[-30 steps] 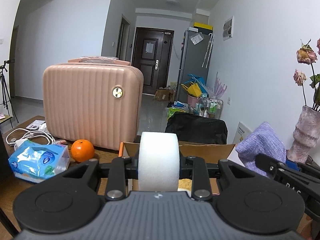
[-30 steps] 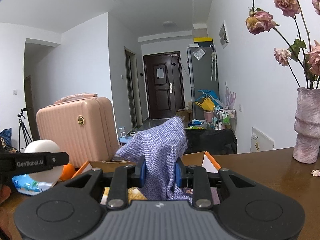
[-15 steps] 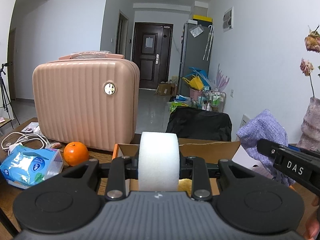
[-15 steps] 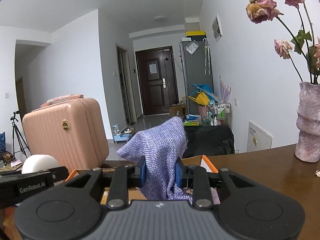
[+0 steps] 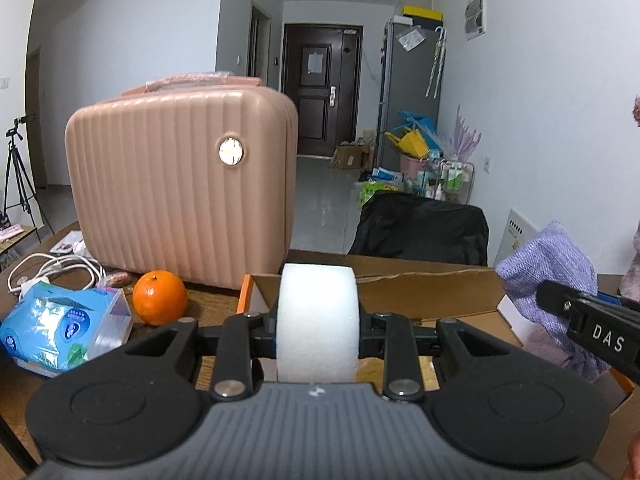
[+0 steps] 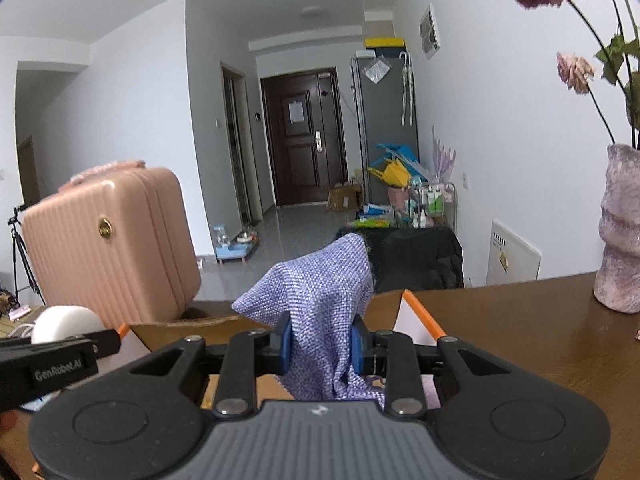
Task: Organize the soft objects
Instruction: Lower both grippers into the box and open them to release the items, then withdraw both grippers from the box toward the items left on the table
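My left gripper point(image 5: 318, 326) is shut on a white foam roll point(image 5: 318, 316) and holds it over the open cardboard box point(image 5: 424, 296). The roll also shows in the right wrist view point(image 6: 66, 322). My right gripper point(image 6: 320, 346) is shut on a purple knitted cloth point(image 6: 320, 304), which hangs above the right part of the same box point(image 6: 416, 316). The cloth and the right gripper's finger also show at the right of the left wrist view point(image 5: 552, 276). Most of the box's inside is hidden behind the grippers.
A pink ribbed suitcase point(image 5: 180, 188) stands on the wooden table behind the box. An orange point(image 5: 160, 298), a blue tissue pack point(image 5: 60, 330) and white cables point(image 5: 52, 270) lie at the left. A vase with dried roses point(image 6: 620, 232) stands at the right.
Both grippers keep their hold. The views have shifted a little: the suitcase sits further right in the left view and lower left in the right view, and the vase has left the left view.
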{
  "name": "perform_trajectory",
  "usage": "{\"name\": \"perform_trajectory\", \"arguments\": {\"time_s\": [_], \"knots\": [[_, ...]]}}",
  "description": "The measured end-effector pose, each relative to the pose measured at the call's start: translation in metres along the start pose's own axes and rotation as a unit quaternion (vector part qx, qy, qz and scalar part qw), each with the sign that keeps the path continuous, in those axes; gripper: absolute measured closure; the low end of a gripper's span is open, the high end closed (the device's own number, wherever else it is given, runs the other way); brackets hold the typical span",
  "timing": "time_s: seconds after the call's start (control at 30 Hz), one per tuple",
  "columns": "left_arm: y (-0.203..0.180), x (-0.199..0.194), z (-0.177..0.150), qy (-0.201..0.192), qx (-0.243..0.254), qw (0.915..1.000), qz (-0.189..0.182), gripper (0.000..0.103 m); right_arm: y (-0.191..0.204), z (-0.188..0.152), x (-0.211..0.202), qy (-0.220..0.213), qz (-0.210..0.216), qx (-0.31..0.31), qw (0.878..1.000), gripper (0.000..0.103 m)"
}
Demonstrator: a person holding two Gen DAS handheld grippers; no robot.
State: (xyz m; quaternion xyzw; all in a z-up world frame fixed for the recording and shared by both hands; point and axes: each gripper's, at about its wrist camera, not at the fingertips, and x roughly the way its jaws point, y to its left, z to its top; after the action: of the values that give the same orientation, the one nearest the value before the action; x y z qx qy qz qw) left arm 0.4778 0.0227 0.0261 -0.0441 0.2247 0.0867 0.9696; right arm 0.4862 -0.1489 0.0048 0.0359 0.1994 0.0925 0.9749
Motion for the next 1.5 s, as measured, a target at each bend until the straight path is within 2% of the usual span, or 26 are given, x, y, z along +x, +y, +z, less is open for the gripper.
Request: {"name": "perform_trajectory", "arguments": {"time_s": [0.2, 0.3, 0.33, 0.37, 0.4, 0.43, 0.47, 0.53, 0.57, 0.63, 0.7, 0.77, 1.0, 1.5], "knots": [[0.004, 0.012, -0.005, 0.018, 0.0, 0.9998, 0.007, 0.073, 0.0, -0.006, 0.013, 0.023, -0.002, -0.004, 1.0, 0.075], [0.004, 0.014, -0.006, 0.02, 0.002, 0.9998, 0.006, 0.073, -0.001, -0.007, 0.016, 0.029, -0.004, -0.003, 1.0, 0.07], [0.004, 0.014, -0.006, 0.021, 0.002, 0.9998, 0.003, 0.069, -0.001, -0.007, 0.016, 0.028, -0.006, -0.002, 1.0, 0.067], [0.004, 0.015, -0.006, 0.024, 0.002, 0.9997, 0.001, 0.061, -0.001, -0.006, 0.016, 0.029, -0.005, 0.0, 1.0, 0.063], [0.005, 0.015, -0.006, 0.024, 0.001, 0.9997, 0.002, 0.055, -0.002, -0.005, 0.017, 0.03, -0.006, 0.001, 1.0, 0.054], [0.005, 0.014, -0.006, 0.022, 0.003, 0.9997, 0.002, 0.043, -0.002, -0.004, 0.016, 0.027, -0.008, 0.002, 1.0, 0.043], [0.004, 0.013, -0.005, 0.02, 0.003, 0.9998, 0.004, 0.035, -0.003, -0.004, 0.015, 0.024, -0.011, 0.003, 1.0, 0.039], [0.004, 0.01, -0.005, 0.013, 0.003, 0.9999, 0.011, 0.027, -0.002, -0.003, 0.013, 0.019, -0.016, 0.003, 1.0, 0.03], [0.004, 0.008, -0.005, 0.009, 0.003, 0.9999, 0.012, 0.018, -0.003, -0.003, 0.012, 0.018, -0.018, 0.003, 1.0, 0.027], [0.003, 0.007, -0.004, 0.006, 0.002, 0.9999, 0.015, 0.007, -0.005, -0.002, 0.01, 0.011, -0.021, 0.005, 1.0, 0.009], [0.005, 0.006, -0.004, 0.003, -0.001, 0.9996, 0.027, 0.001, -0.006, -0.001, 0.007, -0.002, -0.028, 0.006, 1.0, 0.0], [0.006, 0.005, -0.003, -0.001, -0.006, 0.9992, 0.04, 0.0, -0.007, 0.0, 0.006, -0.01, -0.036, 0.004, 0.999, 0.0], [0.011, 0.007, -0.002, 0.007, -0.014, 0.9986, 0.05, 0.0, -0.012, 0.001, 0.008, -0.001, -0.038, 0.01, 0.999, 0.0], [0.014, -0.007, 0.001, -0.001, -0.025, 0.9987, 0.043, 0.0, -0.007, 0.004, -0.015, -0.018, -0.029, -0.008, 0.999, 0.0]]}}
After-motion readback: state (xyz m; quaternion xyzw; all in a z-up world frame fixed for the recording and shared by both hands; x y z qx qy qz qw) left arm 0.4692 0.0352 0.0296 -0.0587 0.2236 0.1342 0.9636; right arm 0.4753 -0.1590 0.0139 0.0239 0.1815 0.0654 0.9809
